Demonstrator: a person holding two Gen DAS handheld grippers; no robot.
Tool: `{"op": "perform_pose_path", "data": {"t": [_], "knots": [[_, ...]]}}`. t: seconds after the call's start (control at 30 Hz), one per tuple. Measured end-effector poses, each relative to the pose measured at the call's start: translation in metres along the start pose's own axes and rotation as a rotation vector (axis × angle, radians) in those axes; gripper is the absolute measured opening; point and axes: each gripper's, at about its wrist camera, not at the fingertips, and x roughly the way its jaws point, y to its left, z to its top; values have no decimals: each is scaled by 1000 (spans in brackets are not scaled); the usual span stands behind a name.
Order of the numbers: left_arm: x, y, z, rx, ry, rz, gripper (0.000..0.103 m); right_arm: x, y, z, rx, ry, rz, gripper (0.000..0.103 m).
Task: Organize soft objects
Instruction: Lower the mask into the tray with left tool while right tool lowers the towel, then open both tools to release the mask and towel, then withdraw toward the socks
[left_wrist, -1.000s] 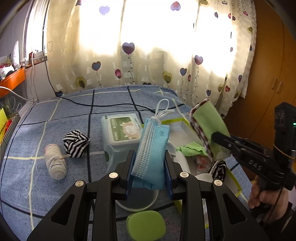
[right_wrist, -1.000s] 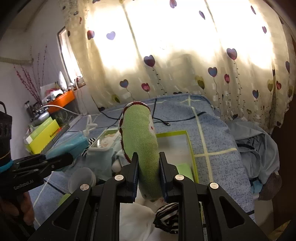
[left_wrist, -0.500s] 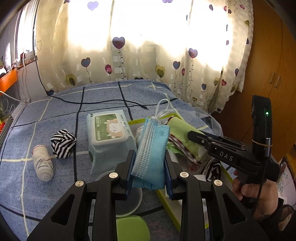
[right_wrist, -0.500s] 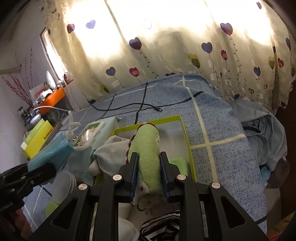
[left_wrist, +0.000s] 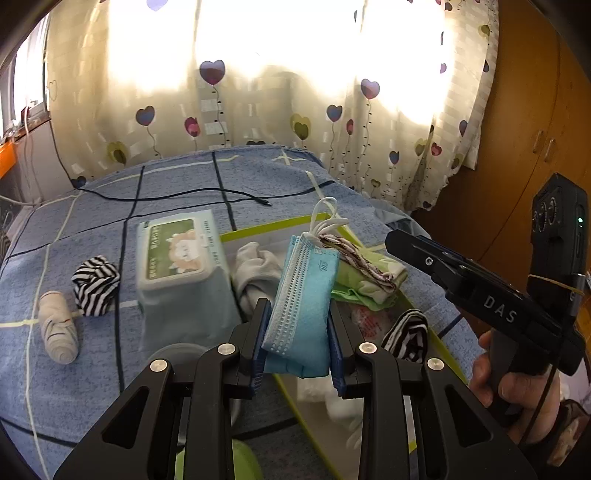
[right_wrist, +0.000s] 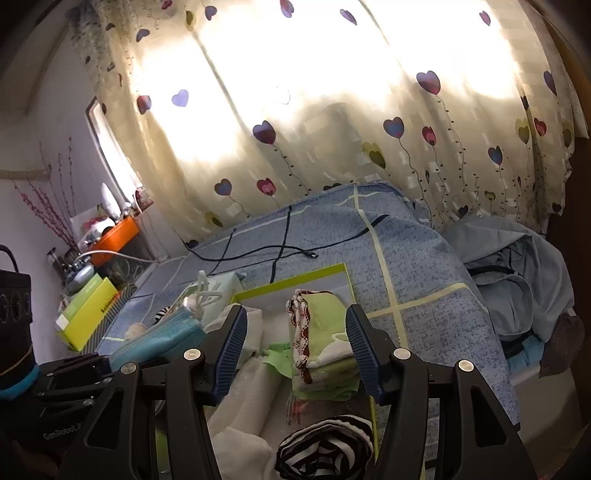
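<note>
My left gripper (left_wrist: 297, 334) is shut on a stack of blue face masks (left_wrist: 303, 291), held upright above the near edge of the yellow-rimmed box (left_wrist: 273, 226); the masks also show in the right wrist view (right_wrist: 162, 338). My right gripper (right_wrist: 293, 345) is open and empty above the box (right_wrist: 295, 282). The folded green cloth with a red-brown border (right_wrist: 325, 354) lies in the box between its fingers; it also shows in the left wrist view (left_wrist: 369, 269). A striped sock roll (right_wrist: 325, 446) and white cloths (right_wrist: 240, 402) lie in the box too.
A wet-wipes pack (left_wrist: 181, 266) stands left of the box on the blue bed cover (left_wrist: 177, 192). A striped sock ball (left_wrist: 95, 284) and a white sock roll (left_wrist: 59, 332) lie further left. A black cable (left_wrist: 166, 194) runs across the bed. A round mirror base (left_wrist: 173, 354) sits near me.
My right gripper lowered the green cloth into the box, opened and let it go. My left gripper kept the masks and moved right, toward the box.
</note>
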Motion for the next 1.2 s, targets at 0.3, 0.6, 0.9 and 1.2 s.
{"op": "perform_pose_path", "data": {"t": [0.3,0.6,0.9,1.2], "knots": [[32,-5,7,-42,46,-73,38,-8,-13,-1,39,-27,5,55],[32,-15,5,-17,50,-112,38,-8,-13,-1,39,-29,13,56],[17,-11,5,-23,31,-134,38,-11,-4,-1,6,-30,22,56],[-6,-6,2,-17,3,-98,38,-23,5,-3,-14,-24,15,55]]}}
